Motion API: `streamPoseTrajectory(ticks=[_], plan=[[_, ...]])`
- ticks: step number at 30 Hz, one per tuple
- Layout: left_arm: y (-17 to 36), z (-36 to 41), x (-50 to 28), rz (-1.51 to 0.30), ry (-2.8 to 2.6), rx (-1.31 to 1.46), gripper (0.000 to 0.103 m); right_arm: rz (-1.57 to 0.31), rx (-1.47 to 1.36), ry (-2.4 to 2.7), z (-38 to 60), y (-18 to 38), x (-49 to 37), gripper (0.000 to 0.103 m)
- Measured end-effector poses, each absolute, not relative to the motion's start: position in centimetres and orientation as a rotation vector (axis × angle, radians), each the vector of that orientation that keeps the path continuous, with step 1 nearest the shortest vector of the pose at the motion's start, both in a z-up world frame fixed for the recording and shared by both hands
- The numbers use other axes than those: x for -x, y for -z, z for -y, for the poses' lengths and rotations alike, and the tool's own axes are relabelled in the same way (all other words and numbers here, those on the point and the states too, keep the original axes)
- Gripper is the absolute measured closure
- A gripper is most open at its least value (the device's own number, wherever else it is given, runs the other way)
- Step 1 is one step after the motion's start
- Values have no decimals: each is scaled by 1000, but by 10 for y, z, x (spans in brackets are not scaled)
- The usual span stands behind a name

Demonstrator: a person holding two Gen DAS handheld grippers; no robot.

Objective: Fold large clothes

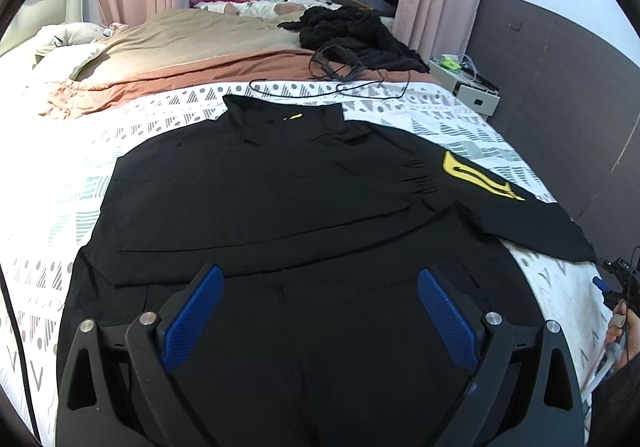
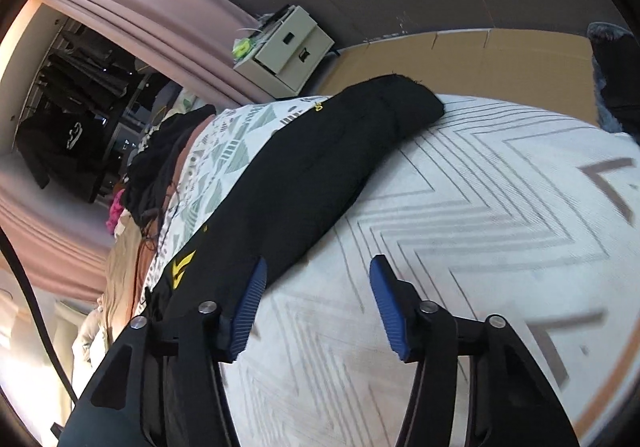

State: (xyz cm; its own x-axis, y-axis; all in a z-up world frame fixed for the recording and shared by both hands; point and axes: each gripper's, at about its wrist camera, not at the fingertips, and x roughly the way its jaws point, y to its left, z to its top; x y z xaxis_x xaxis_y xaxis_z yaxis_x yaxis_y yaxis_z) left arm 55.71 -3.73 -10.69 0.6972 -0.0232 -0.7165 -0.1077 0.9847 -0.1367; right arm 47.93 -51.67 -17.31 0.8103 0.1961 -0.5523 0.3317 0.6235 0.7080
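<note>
left wrist: close, downward — right wrist: rolled | shared: black garment [image 1: 280,199]

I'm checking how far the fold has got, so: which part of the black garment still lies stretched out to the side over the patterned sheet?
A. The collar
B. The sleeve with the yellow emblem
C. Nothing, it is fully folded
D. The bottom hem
B. The sleeve with the yellow emblem extends off the black garment across the patterned sheet toward the bed edge, while the other sleeve is already folded in over the body.
</note>
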Motion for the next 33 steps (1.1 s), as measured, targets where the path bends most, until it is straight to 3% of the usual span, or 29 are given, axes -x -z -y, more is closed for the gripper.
streamPoseTrajectory(ticks=[8,10,12,33], plan=[[132,14,-574,-833,-92,193,3,-659,-910,113,523,183,-526,65],[137,7,-577,-841,-102,202,3,-680,-874,152,522,181,-534,93],[141,-2,-578,-845,-114,221,3,-692,-858,165,522,179,-540,98],[89,-90,-503,-746,-135,343,3,-398,-501,-77,373,-57,-478,103]])
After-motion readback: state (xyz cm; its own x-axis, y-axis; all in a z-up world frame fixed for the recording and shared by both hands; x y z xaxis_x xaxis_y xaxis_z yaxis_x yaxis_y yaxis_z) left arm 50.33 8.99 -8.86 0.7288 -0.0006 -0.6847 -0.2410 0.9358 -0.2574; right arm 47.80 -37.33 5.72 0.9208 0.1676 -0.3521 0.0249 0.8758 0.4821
